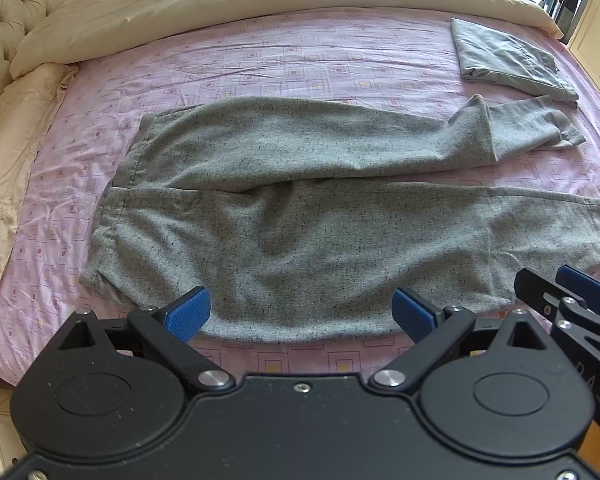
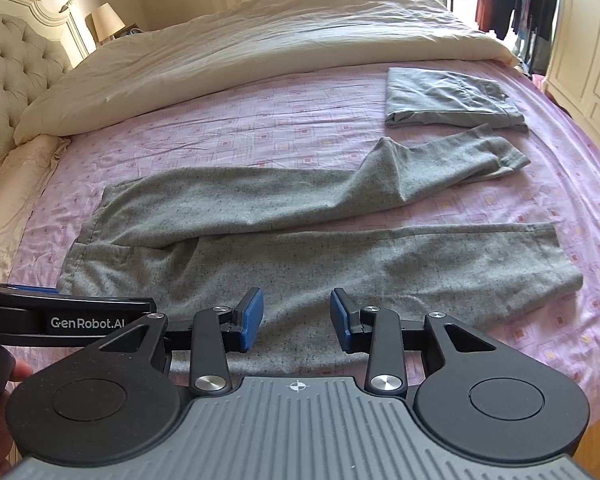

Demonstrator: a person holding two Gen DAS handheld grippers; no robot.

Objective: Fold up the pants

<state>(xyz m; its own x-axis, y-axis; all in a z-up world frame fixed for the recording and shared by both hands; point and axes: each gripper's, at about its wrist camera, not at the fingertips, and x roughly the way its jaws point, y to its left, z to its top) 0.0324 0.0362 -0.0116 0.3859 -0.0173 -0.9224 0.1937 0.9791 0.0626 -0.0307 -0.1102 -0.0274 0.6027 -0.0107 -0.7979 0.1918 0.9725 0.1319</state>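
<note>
Bed (image 1: 300, 56) with pink patterned sheet. Grey pants (image 1: 300, 208) spread flat across near side, far leg kinked at knee. Folded grey garment (image 1: 512, 60) just beyond leg ends. Cream duvet (image 1: 240, 4) bunched along far side. Pillow (image 1: 16, 140) near headboard.

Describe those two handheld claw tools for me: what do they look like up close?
Both are matte black with two round hubs, silver pivot bolts and linked arms ending in blue ribbed pads. The left claw has a plain black body; its side reads "GenRobot.AI" in white. The right claw has a grey ribbed plate with a small crosshair mark. No cables show.
</note>
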